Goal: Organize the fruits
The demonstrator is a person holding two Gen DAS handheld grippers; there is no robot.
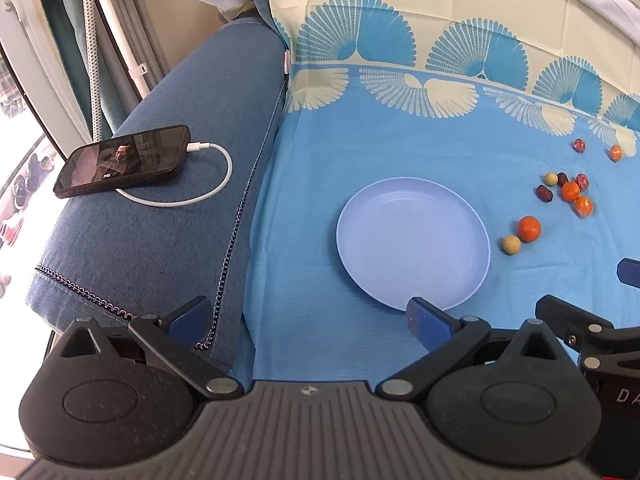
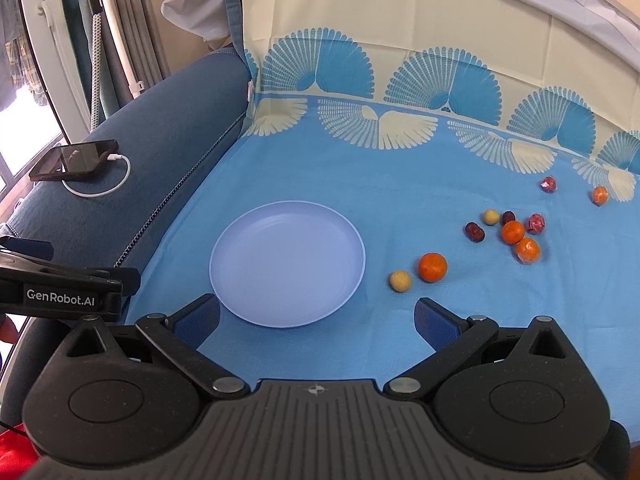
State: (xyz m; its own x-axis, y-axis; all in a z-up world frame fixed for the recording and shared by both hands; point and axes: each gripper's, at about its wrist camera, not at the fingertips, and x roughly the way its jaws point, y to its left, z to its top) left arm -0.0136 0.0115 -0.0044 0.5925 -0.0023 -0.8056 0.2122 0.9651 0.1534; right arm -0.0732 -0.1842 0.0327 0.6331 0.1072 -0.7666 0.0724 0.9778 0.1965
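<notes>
A pale blue plate (image 1: 412,244) (image 2: 287,264) lies on the blue cloth with nothing in it. To its right several small fruits are scattered: an orange one (image 1: 529,229) (image 2: 432,267) beside a yellowish ball (image 1: 511,245) (image 2: 400,281), then a cluster of orange, dark red and yellow ones (image 1: 569,191) (image 2: 513,232), and two more farther back (image 2: 600,195). My left gripper (image 1: 308,316) is open, near the plate's front-left rim. My right gripper (image 2: 318,316) is open, just in front of the plate. Neither holds anything.
A phone (image 1: 124,160) (image 2: 74,160) on a white charging cable (image 1: 200,196) rests on the blue sofa armrest (image 1: 160,240) at the left. The patterned cloth runs up the sofa back (image 2: 400,60). A window and curtains (image 1: 60,40) are at far left.
</notes>
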